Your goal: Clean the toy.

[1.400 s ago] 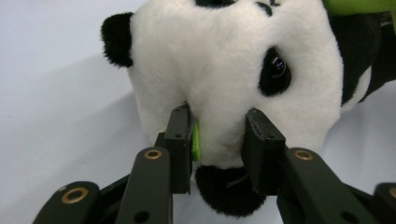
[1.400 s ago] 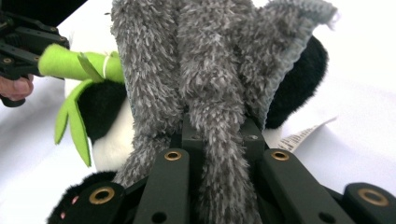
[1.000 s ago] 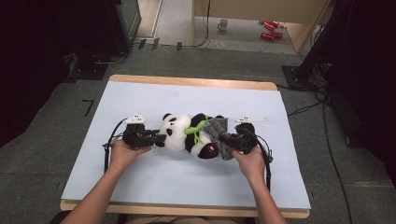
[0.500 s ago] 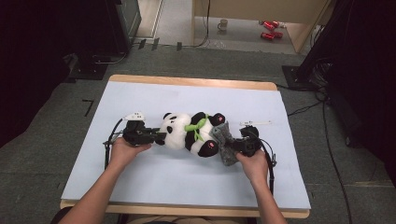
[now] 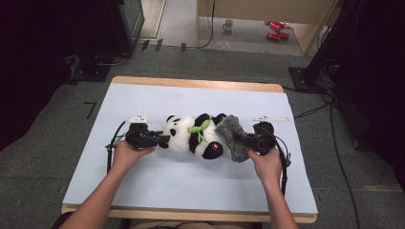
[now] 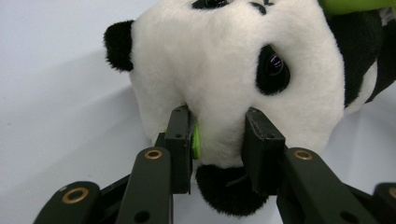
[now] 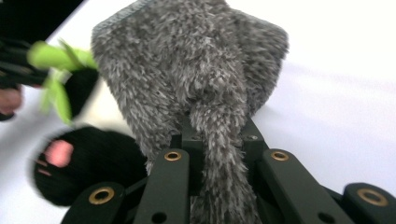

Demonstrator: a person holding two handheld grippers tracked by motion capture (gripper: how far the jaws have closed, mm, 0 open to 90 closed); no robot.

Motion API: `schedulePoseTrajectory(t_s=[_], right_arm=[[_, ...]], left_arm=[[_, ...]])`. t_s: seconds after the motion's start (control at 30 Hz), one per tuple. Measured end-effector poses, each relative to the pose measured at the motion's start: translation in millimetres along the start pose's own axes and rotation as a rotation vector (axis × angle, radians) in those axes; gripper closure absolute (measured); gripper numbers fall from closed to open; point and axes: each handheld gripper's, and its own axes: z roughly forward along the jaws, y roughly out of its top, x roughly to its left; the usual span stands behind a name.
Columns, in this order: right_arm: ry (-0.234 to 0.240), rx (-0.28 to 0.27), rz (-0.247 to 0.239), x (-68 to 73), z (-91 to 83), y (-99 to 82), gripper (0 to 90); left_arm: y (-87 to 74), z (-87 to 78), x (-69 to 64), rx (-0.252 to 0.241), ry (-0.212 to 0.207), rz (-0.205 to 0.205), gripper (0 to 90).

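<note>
A black-and-white panda plush (image 5: 193,136) with a green ribbon (image 5: 199,127) lies on its side in the middle of the white mat (image 5: 157,98). My left gripper (image 5: 160,139) is shut on the panda's head (image 6: 219,70), its pads pressed into the white fur on both sides (image 6: 218,140). At the panda's feet my right gripper (image 5: 246,141) is shut on a grey fuzzy cloth (image 5: 232,137), bunched between the jaws (image 7: 218,135) and fanning out beyond them (image 7: 196,70). A black paw with a pink pad (image 7: 58,161) lies to the left of the cloth.
The mat covers a wooden table (image 5: 200,85), with bare mat in front of and behind the panda. Cables (image 5: 334,143) run over the floor to the right. A mug (image 5: 229,25) and red objects (image 5: 274,29) lie on the floor far behind the table.
The right gripper has pulled the grey cloth to the right, off the panda's legs, and lifted it a little. The panda has rolled slightly. The left hand has kept still.
</note>
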Motion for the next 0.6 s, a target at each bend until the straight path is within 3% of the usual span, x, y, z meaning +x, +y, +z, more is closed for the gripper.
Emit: schedulePoseTrajectory(t_s=[0.23,0.33,0.43,0.6], right_arm=[[0.048,-0.074,-0.05,23.8,-2.4,20.0,79.1],[0.071,-0.059,-0.075,34.5,9.2,25.3,79.1],[0.064,0.01,-0.121,46.1,35.5,23.6,78.7],[0.057,0.029,-0.128,42.3,45.5,17.1,78.7]], left_arm=[[-3.2,-0.1,-5.0,-0.01,0.026,0.024,66.1],[-5.2,-0.6,-9.3,-0.01,0.049,0.047,66.1],[-8.7,-1.8,-11.4,-0.011,0.057,0.057,65.9],[-10.0,-2.4,-12.1,-0.014,0.053,0.056,65.5]])
